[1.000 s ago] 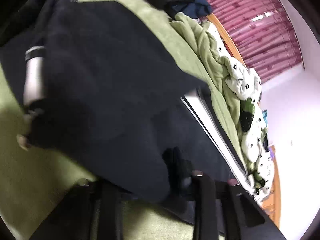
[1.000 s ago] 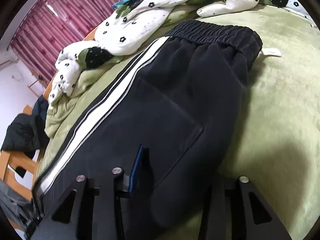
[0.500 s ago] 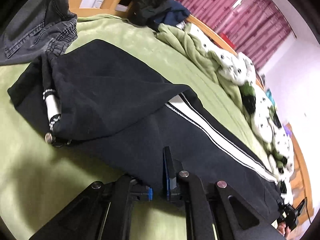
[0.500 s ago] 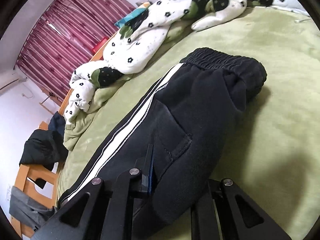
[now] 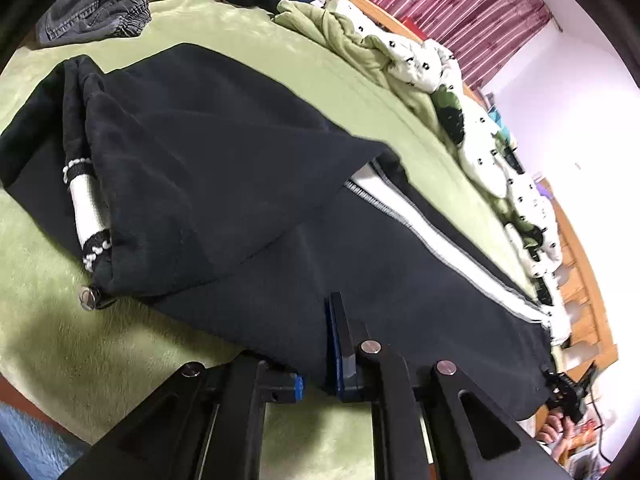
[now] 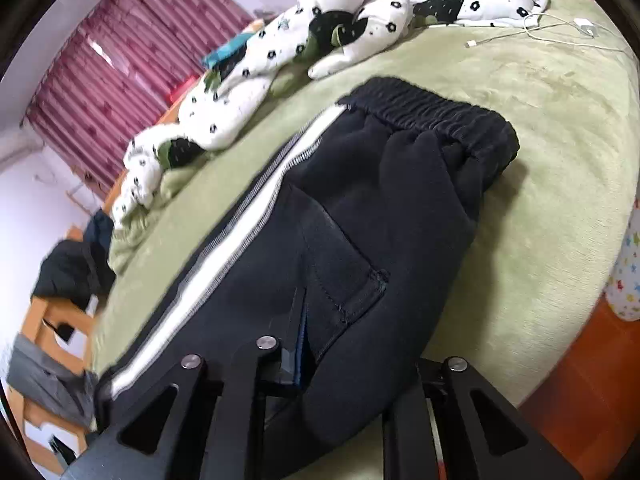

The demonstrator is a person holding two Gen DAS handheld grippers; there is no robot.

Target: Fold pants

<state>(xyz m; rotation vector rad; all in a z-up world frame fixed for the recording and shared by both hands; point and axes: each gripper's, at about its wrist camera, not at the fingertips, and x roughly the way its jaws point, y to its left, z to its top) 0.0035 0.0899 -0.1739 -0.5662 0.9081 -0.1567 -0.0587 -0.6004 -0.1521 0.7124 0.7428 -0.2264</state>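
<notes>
Black pants (image 5: 224,184) with a white side stripe lie along the green bed. The leg end is folded back over the thighs, cuffs at the left with a white cuff band (image 5: 86,208). My left gripper (image 5: 316,376) grips the near edge of the pants at mid-length, cloth between its jaws. In the right wrist view the pants (image 6: 360,248) end in an elastic waistband (image 6: 432,116). My right gripper (image 6: 352,376) is wider apart, with the near edge of the hip section bunched between its fingers.
A white flowered duvet (image 6: 304,52) and a green blanket (image 5: 360,44) are piled along the bed's far side. Grey jeans (image 5: 96,12) lie at the bed's corner. A white charger cable (image 6: 556,26) lies past the waistband. The wooden bed frame (image 5: 588,292) and red curtains (image 6: 112,84) lie beyond.
The leg end, lifted close to the left camera a second ago, has been laid down folded over the pants. Both grippers have pulled back towards the near edge, still on the cloth.
</notes>
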